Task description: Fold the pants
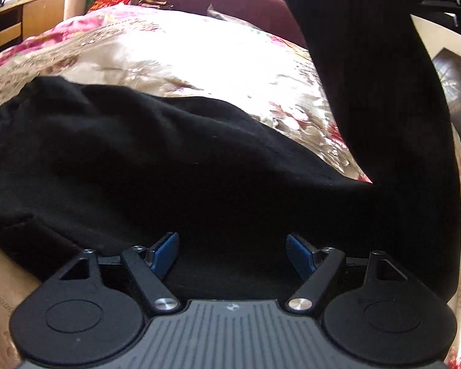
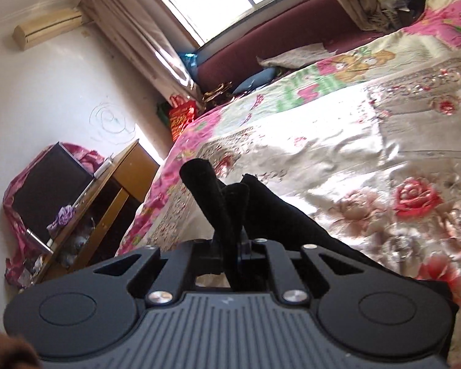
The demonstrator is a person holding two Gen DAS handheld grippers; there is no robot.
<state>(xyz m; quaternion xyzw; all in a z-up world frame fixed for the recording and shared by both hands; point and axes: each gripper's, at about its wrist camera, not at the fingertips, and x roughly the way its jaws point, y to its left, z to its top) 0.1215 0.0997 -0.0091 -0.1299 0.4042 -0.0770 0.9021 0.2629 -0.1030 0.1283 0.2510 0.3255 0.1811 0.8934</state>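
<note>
Black pants (image 1: 123, 169) lie spread across a floral bedspread (image 1: 175, 55). My left gripper (image 1: 233, 253) hovers low over them near their front edge. It is open, its blue pads (image 1: 166, 255) wide apart and pinching nothing. At the right of the left wrist view one pant leg (image 1: 362, 77) rises steeply out of the top of the picture. In the right wrist view my right gripper (image 2: 230, 256) is shut on a bunch of that black cloth (image 2: 230, 206). Its folded ends stick out past the fingers, above the bedspread (image 2: 338, 153).
A maroon headboard (image 2: 261, 46) and a bright window with curtains (image 2: 132, 30) stand beyond the bed. A wooden desk (image 2: 120, 178) with a dark monitor (image 2: 49, 184) stands by the bed's side, with a red bag (image 2: 181, 117) in the corner.
</note>
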